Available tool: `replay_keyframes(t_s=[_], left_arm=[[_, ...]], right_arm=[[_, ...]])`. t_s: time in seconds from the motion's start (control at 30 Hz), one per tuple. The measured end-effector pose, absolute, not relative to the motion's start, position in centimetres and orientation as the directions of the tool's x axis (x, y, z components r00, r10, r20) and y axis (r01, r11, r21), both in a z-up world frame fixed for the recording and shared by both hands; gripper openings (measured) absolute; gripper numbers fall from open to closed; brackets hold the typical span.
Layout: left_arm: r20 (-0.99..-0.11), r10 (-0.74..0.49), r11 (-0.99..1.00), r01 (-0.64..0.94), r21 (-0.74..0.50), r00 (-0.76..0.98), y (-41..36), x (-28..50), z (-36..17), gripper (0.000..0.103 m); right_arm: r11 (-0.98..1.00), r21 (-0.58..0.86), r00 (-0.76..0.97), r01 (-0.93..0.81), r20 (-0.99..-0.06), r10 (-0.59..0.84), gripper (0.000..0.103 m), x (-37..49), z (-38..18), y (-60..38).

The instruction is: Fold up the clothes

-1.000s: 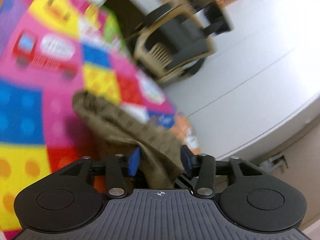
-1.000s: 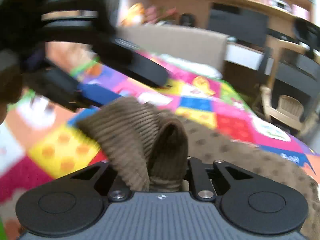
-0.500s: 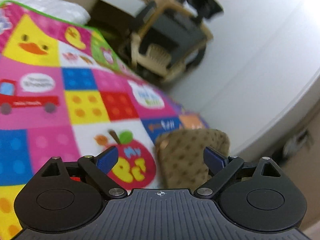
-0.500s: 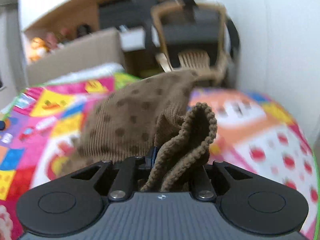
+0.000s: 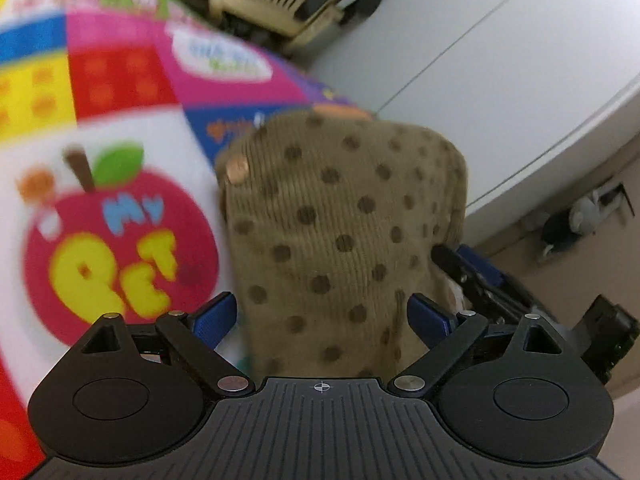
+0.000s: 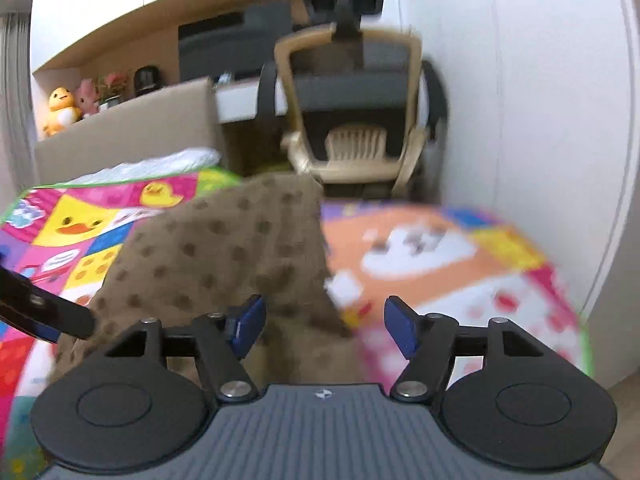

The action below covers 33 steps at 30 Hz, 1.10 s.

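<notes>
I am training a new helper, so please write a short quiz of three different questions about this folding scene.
1. True or false: the left gripper is shut on the brown dotted garment.
2. The right gripper is: A open, B shut.
3. What does the garment lie on?

Key: 1 false, its jaws stand apart; 2 A; 3 the colourful play mat.

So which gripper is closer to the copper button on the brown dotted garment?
Left. The left gripper is open over the garment, with the button just ahead. The right gripper is open at the garment's other edge; no button shows there.
</notes>
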<state>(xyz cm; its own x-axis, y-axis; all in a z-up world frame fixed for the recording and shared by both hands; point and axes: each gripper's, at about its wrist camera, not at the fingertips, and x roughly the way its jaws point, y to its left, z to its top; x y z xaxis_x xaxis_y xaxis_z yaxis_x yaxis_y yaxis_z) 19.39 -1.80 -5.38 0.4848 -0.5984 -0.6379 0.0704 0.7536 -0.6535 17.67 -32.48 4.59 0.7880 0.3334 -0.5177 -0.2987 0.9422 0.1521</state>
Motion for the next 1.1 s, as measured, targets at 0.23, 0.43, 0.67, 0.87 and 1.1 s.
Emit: replay_keyframes(t_s=[0.23,0.43,0.67,0.87,1.1], left_arm=[[-0.556,-0.689,0.644,0.041,-0.764,0.466,-0.6,19.1,-7.2,0.093],[-0.567,-0.628,0.684,0.03,-0.729,0.533,4.5,17.8,-5.7,0.092],[-0.581,-0.524,0.759,0.03,-0.651,0.623,9.0,16.0,-3.2,0.092],[-0.564,-0.446,0.826,0.076,-0.559,0.695,10.3,15.1,-0.9,0.092],[-0.586,-0.437,0.833,0.063,-0.549,0.683,9.4,14.9,-2.0,0.092]], right_arm=[[0.9,0.199,0.715,-0.388,-0.55,0.431,0.055,17.3,2.7,-29.4],[0.822,0.196,0.641,-0.535,-0.54,0.546,0.054,14.9,2.9,-24.2],[0.821,0.132,0.684,-0.556,-0.49,0.541,0.054,14.3,4.7,-22.7],[0.805,0.331,0.702,-0.493,-0.395,0.592,0.067,17.0,8.1,-27.4],[0.747,0.409,0.586,-0.524,-0.464,0.665,0.057,21.8,5.0,-23.1]])
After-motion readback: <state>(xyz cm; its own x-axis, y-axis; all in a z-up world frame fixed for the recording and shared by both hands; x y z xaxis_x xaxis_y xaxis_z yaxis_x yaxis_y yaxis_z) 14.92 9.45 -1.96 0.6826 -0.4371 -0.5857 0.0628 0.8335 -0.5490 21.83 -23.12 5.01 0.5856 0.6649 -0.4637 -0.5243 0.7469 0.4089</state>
